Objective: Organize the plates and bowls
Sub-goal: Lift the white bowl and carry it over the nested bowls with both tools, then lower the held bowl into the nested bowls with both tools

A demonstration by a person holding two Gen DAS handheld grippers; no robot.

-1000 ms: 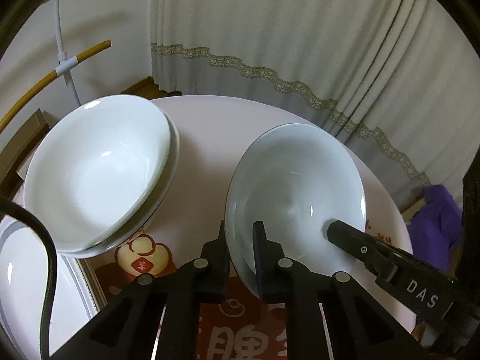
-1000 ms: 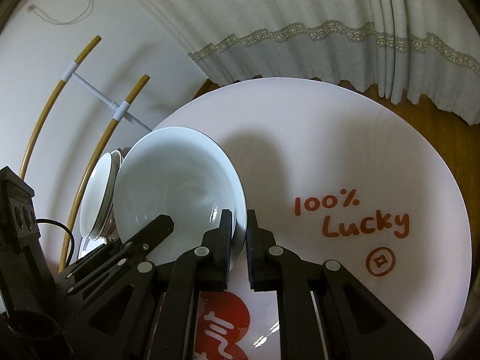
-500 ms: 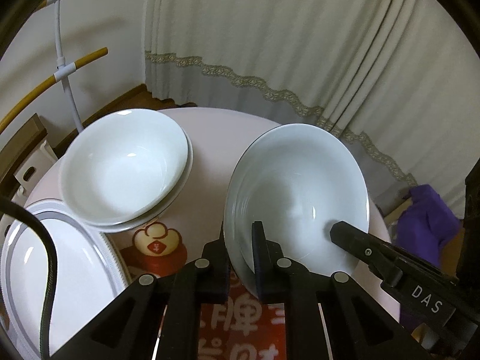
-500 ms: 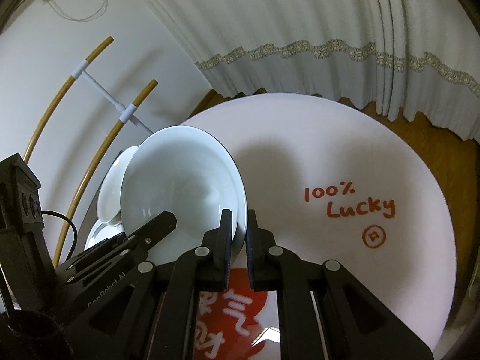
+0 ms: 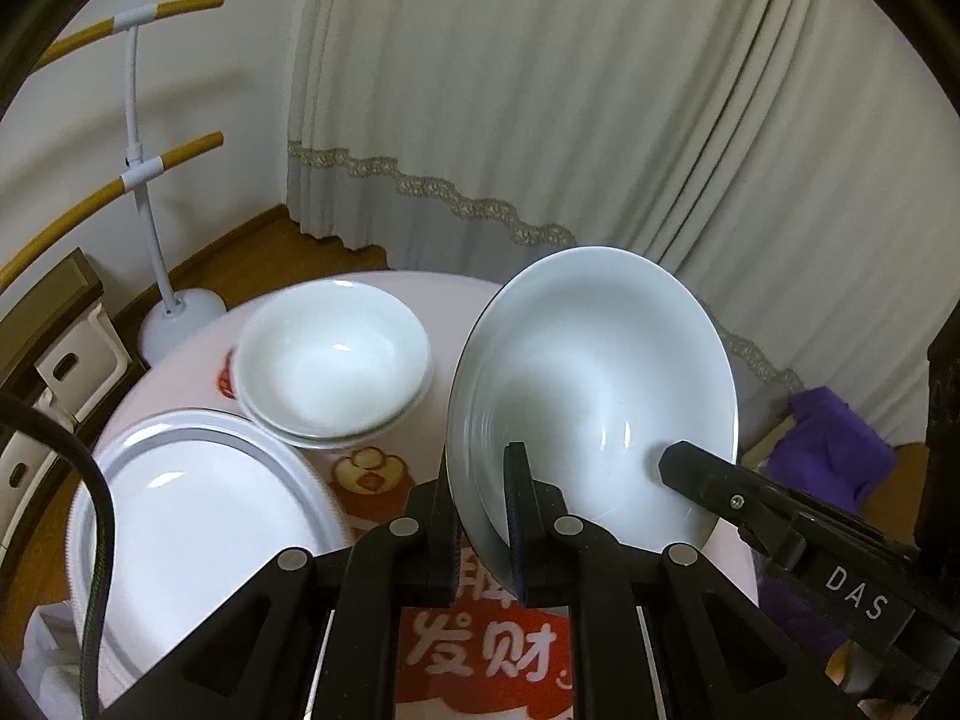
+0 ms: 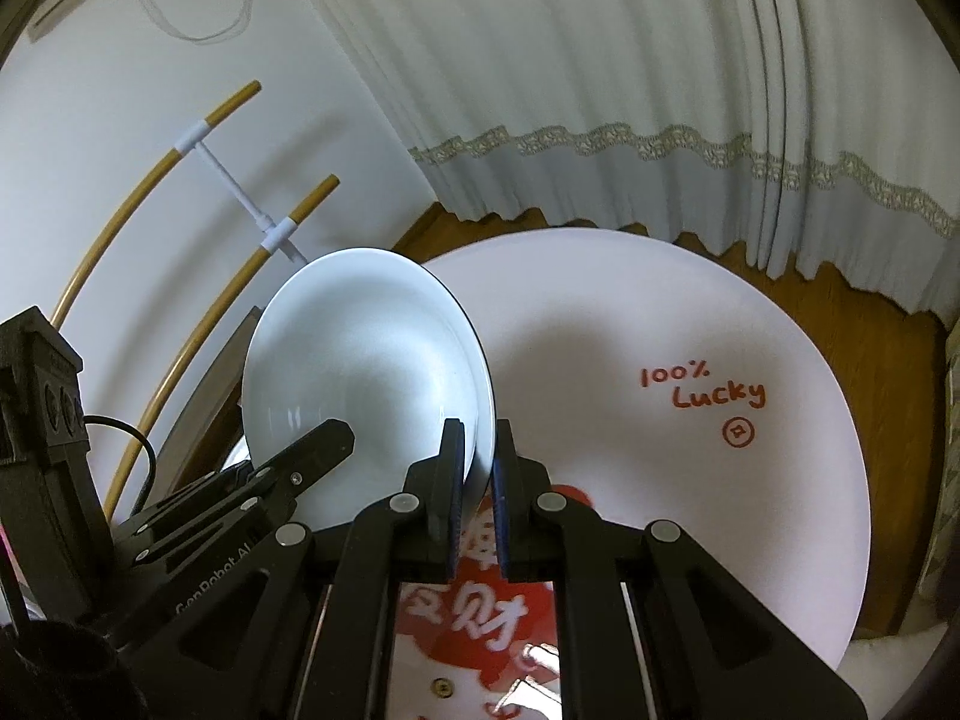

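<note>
We grip the white bowl (image 5: 594,390) by opposite rims: our left gripper (image 5: 480,516) pinches its 7 o'clock edge, our right gripper (image 6: 477,480) its 5 o'clock edge. It hangs tilted above the round table (image 6: 690,324), with stacked bowls (image 5: 330,366) at 10 o'clock.

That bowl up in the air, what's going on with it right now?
Both grippers are clamped on the same white bowl: the left gripper pinches one side of its rim, the right gripper the opposite side. The bowl is held above the round table. Two nested bowls and a large white plate sit on the table to the left.
</note>
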